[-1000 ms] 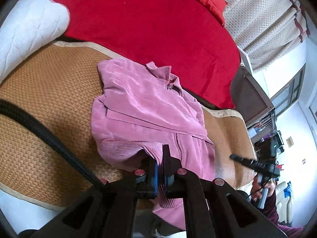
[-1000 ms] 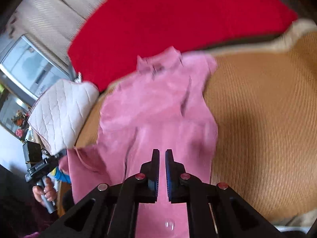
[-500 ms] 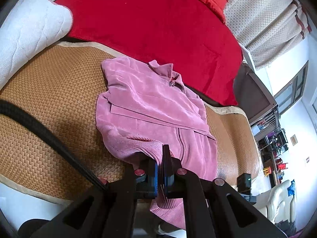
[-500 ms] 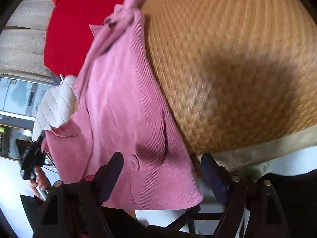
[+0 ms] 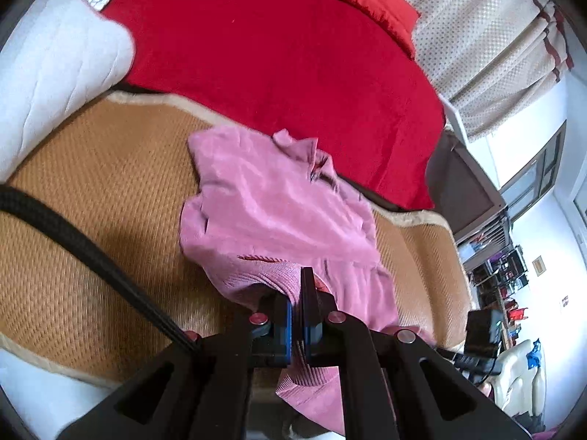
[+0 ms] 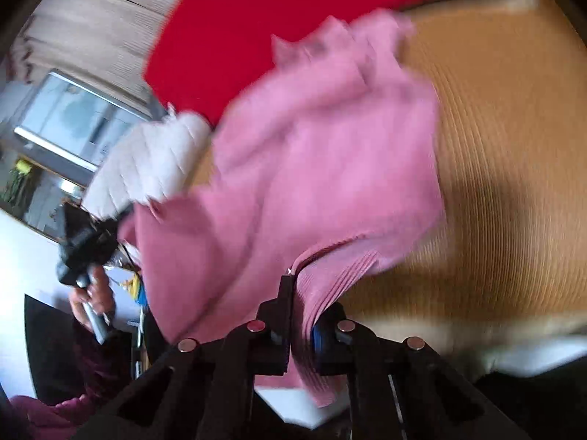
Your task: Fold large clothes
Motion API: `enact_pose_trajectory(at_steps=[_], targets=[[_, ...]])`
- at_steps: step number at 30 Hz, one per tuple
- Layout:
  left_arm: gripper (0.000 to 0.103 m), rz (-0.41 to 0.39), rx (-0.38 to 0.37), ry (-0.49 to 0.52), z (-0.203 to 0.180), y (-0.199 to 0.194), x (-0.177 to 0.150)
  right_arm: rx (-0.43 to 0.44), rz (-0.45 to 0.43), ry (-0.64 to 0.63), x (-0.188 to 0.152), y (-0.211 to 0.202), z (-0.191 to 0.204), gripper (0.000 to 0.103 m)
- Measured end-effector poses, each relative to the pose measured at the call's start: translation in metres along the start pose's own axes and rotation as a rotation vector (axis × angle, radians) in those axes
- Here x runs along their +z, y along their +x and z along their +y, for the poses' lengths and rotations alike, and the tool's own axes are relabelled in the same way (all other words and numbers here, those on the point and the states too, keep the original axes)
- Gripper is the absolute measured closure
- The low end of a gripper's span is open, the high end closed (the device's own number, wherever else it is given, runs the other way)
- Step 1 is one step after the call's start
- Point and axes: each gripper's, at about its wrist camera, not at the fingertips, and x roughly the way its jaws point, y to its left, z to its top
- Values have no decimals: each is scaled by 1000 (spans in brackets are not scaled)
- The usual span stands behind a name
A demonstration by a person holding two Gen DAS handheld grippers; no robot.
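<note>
A pink zip-up jacket [image 5: 279,212] lies on a woven straw mat [image 5: 102,190], collar toward the red blanket. My left gripper [image 5: 296,300] is shut on the jacket's ribbed hem at its near left corner. In the right wrist view the same jacket [image 6: 312,154] is blurred and lifted at the near edge. My right gripper [image 6: 302,315] is shut on the ribbed hem at the near right corner. The left gripper [image 6: 84,253] shows at the far left of the right wrist view, in a hand.
A red blanket [image 5: 279,47] covers the bed behind the mat. A white quilted pillow [image 5: 47,73] lies at the mat's left. Curtains [image 5: 488,44] and a window are at the right. A black cable [image 5: 91,253] crosses the left wrist view.
My right gripper was open over the hem half a second ago and has now shut on it and lifted it. The left gripper has kept its hold and pulled the hem up and forward.
</note>
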Motion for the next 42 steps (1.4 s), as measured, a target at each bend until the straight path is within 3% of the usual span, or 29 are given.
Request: enact_pose_trajectory(at_steps=[4,8,12,17,23,27,30,31,33,34,35,36,38,39,41,42], targets=[[99,-45,-1,23,-7,2,41,-11,-125,-85,56,-10,26,94],[99,-91,11,15,-8,22,89,-25,-267,-66,119,-16,24,94],[99,-138,46,-28,6,65,130,-31,-356,44,177,-12,-10,94],[99,-130,121,-127,41,140,159,-26,-368,192,243,26,-68,95],[98,-93,236,-147,74,212,168,-43,-333,326,271,71,-127,94],[98,-103,177,-239,91,222,173,41,-299,414,281,74,-154,93],[97,-126,145,-244,91,216,173,133,-315,472,280,64,-166,87],[96,-143,126,-252,90,211,172,150,-340,477,278,58,-163,78],[83,-183,85,-271,89,199,171,147,-393,457,276,43,-155,39],[77,-212,72,-272,87,193,170,149,-433,434,274,31,-149,6],[63,-252,77,-266,81,184,168,144,-494,412,271,18,-142,2],[42,-330,129,-244,74,169,165,136,-552,385,267,7,-134,2],[25,-452,220,-198,58,148,160,79,-564,296,266,-9,-115,4],[25,-493,264,-160,48,136,157,59,-534,238,265,-9,-102,6],[25,-443,274,-106,32,134,154,8,-488,178,261,-2,-85,31],[25,-415,257,-82,26,137,151,-17,-444,151,259,7,-77,35]])
